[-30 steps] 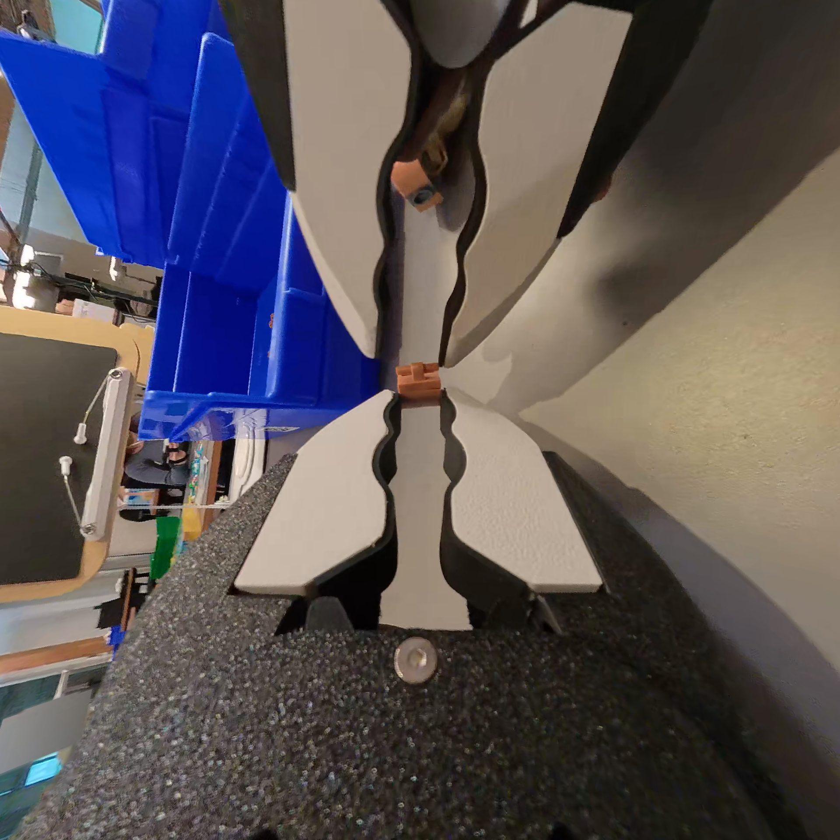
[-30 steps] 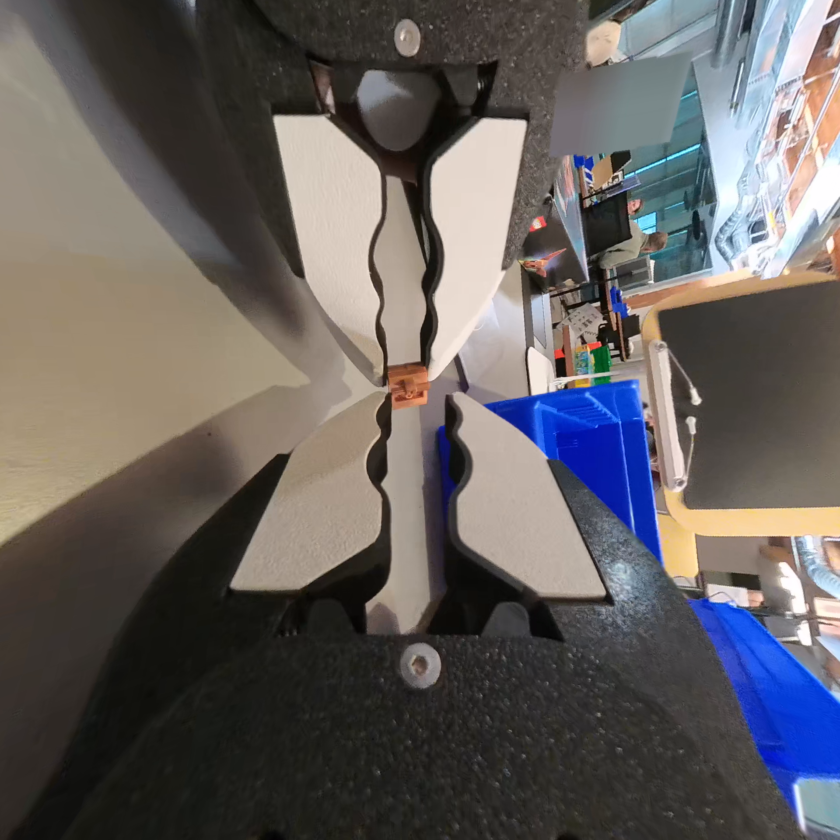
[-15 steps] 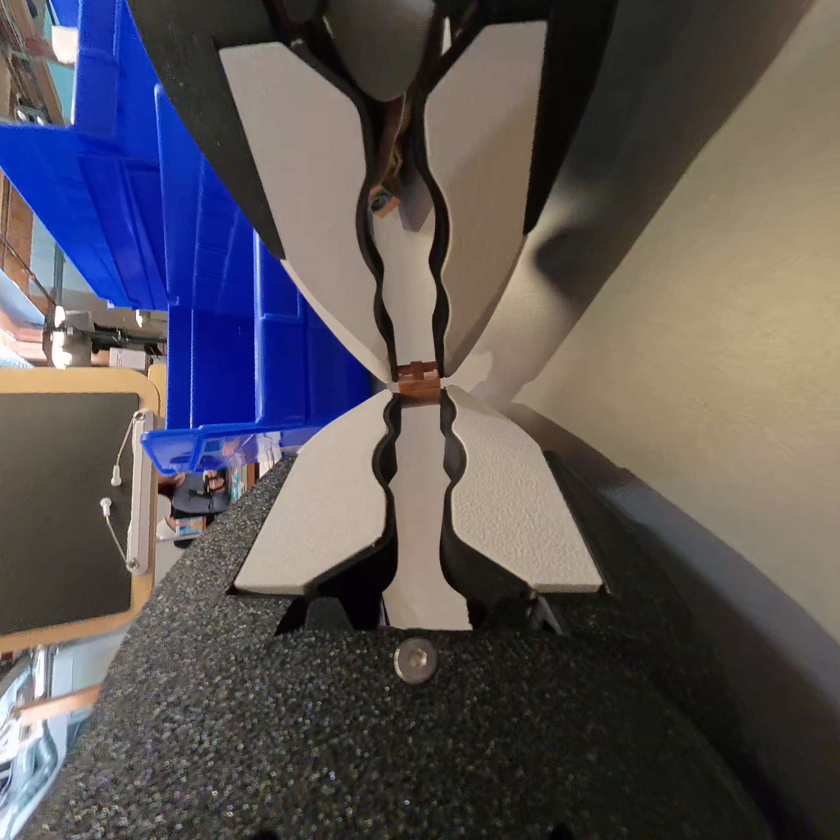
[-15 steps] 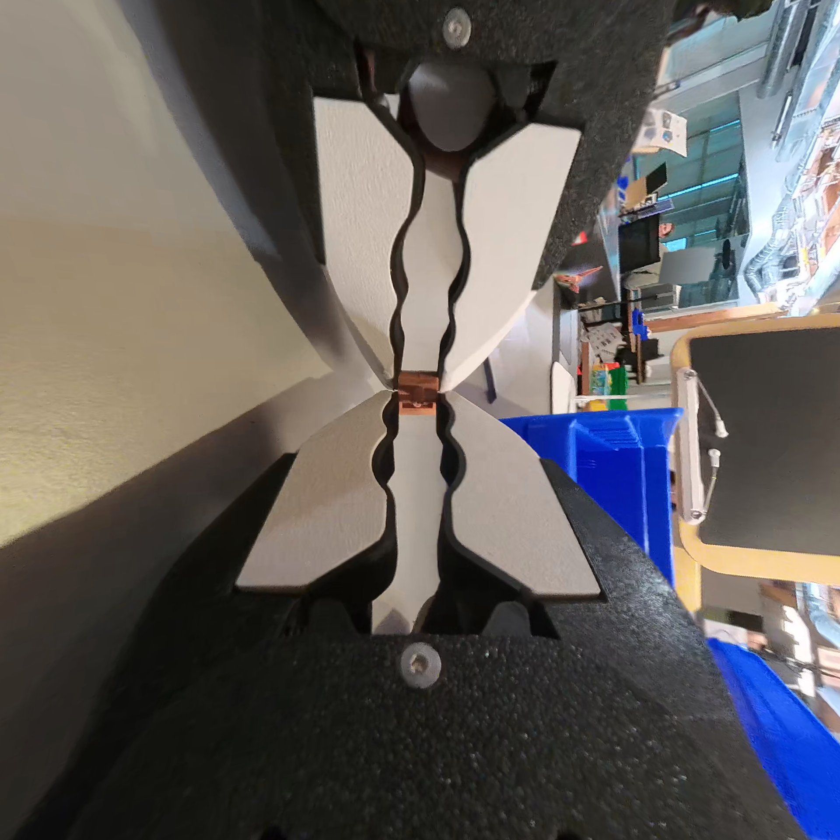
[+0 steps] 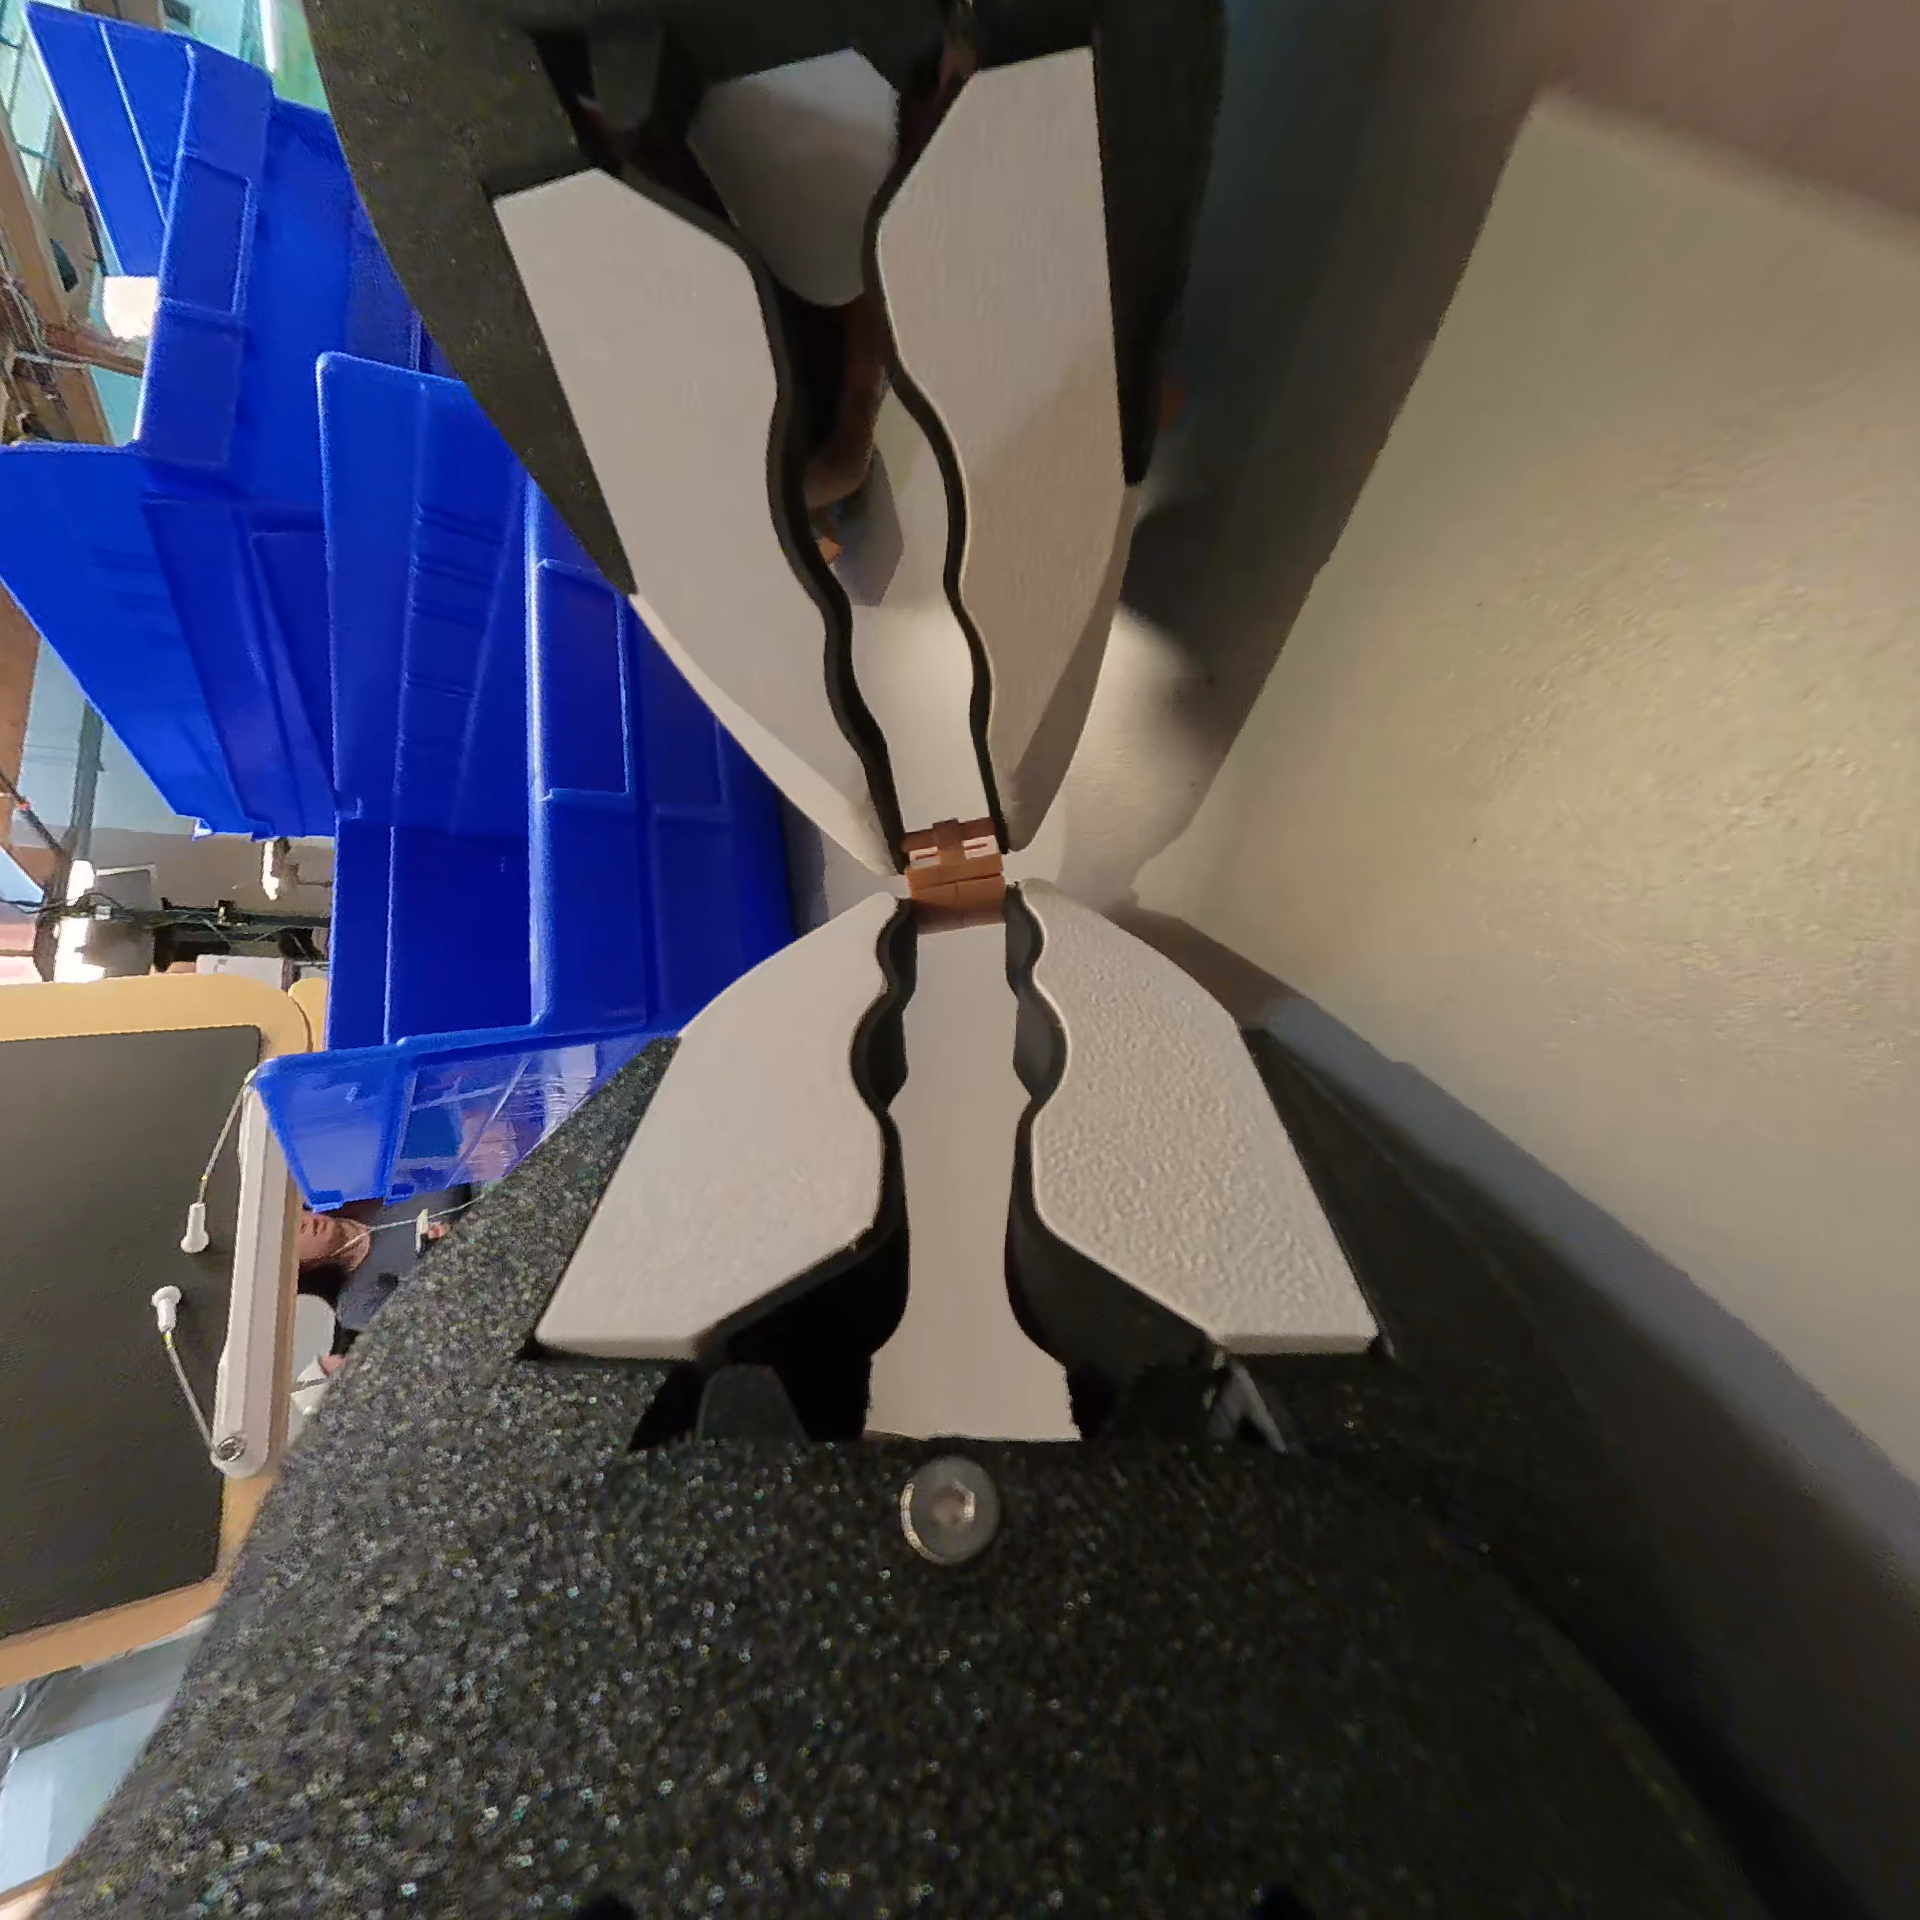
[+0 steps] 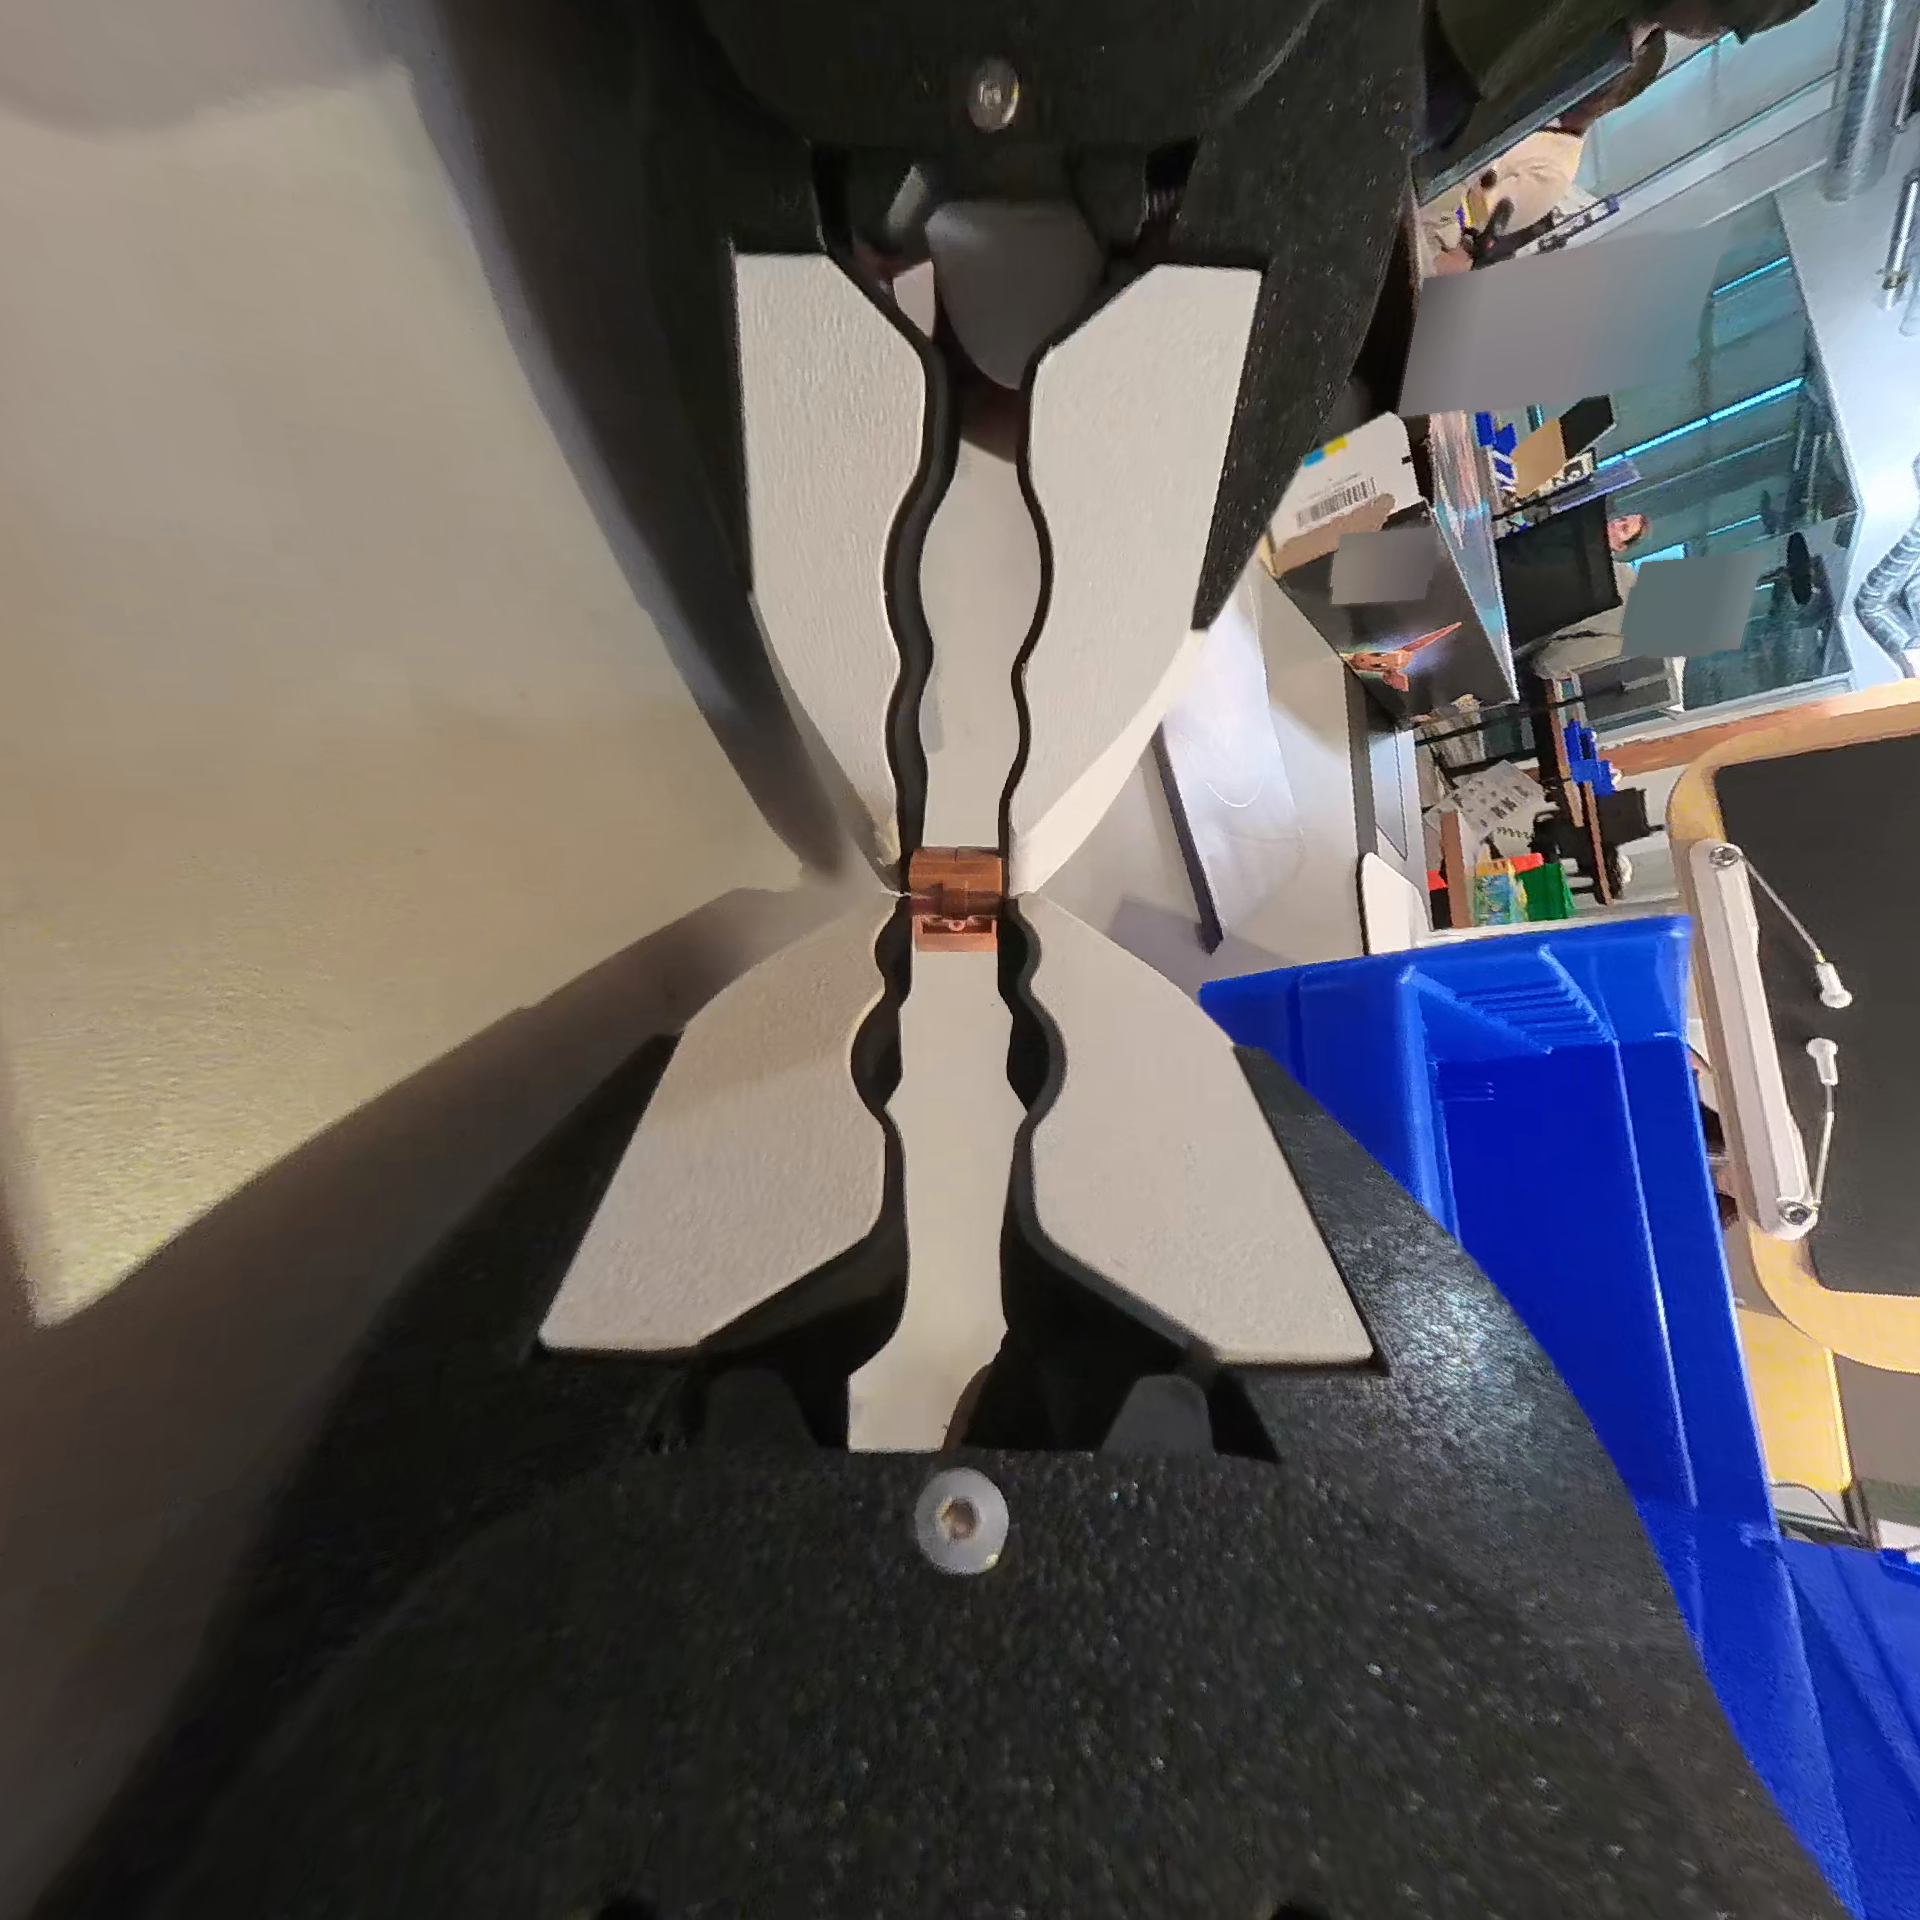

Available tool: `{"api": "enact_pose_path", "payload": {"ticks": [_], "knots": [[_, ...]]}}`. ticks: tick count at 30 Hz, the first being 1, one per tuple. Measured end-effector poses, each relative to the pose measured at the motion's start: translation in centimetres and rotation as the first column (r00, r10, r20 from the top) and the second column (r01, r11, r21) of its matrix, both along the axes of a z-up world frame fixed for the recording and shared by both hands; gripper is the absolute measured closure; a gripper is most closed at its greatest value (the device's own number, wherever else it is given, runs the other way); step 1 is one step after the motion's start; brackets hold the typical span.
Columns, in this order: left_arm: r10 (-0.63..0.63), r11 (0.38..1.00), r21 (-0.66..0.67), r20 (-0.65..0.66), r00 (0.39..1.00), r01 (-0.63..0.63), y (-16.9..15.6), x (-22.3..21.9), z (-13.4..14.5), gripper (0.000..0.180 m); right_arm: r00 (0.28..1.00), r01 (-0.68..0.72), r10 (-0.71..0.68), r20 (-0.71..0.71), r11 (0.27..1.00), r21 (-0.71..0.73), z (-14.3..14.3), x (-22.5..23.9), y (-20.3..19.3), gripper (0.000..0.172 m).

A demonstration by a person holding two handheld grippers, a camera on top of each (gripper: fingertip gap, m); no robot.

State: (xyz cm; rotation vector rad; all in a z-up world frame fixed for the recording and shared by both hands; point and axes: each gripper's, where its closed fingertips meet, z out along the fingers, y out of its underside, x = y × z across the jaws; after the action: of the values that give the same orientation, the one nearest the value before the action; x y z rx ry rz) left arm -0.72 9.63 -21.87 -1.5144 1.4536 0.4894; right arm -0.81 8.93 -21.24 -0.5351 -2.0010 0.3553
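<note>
My two grippers face each other tip to tip. A small brown brick piece [image 5: 954, 881] sits between them. My left gripper [image 5: 958, 912] is shut on its near end, both pads pressing its sides. My right gripper [image 5: 948, 836] comes in from above and clamps the far end, which has a small clip. In the right wrist view, my right gripper [image 6: 954, 935] is shut on the clip end of the brown piece [image 6: 954, 902]. My left gripper [image 6: 951, 857] holds the other end.
Blue plastic bins [image 5: 468, 727] stand to the left of the grippers, and one shows in the right wrist view [image 6: 1558, 1143]. A pale textured surface [image 5: 1558, 727] lies on the other side. A black board with a wooden rim [image 6: 1849, 987] stands beyond the bins. Both grippers' tips are close together, under 4 cm apart.
A second ago my right gripper's fingers stood wider around the piece held by my left. They have since closed onto it. Both grippers have tilted a little together.
</note>
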Motion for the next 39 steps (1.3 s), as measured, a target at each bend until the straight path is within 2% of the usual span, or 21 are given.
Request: {"api": "enact_pose_path", "payload": {"ticks": [16,23,29,31,35,39], "knots": [[-0.071,0.997,-0.029,-0.007,0.997,0.071,-0.5,0.4,-1.0,0.163,0.999,-0.038,0.040,0.017,0.994,-0.099,-0.9,0.5,-0.5,0.156],[-0.077,0.997,-0.026,0.006,0.997,0.077,-0.5,0.5,-1.0,0.163,0.999,-0.046,0.047,0.009,0.994,-0.097,-0.9,0.7,-0.6,0.156],[-0.071,0.997,-0.025,0.013,0.997,0.071,-0.5,0.5,-1.0,0.164,0.999,-0.044,0.046,0.015,0.994,-0.096,-0.9,0.9,-0.4,0.156],[-0.025,0.999,-0.026,-0.020,0.999,0.025,-0.3,-0.8,-1.2,0.164,1.000,-0.017,0.019,0.019,0.996,-0.093,-0.9,1.3,0.6,0.156],[-0.012,0.999,-0.032,0.017,1.000,0.012,-0.2,-1.2,-1.2,0.164,1.000,0.014,-0.013,0.010,0.991,-0.135,-0.7,2.3,2.2,0.156],[0.001,1.000,-0.020,0.042,0.999,0.000,0.0,-1.1,-1.0,0.164,1.000,0.007,-0.008,-0.002,0.991,-0.130,-0.5,2.2,2.0,0.156]]}}
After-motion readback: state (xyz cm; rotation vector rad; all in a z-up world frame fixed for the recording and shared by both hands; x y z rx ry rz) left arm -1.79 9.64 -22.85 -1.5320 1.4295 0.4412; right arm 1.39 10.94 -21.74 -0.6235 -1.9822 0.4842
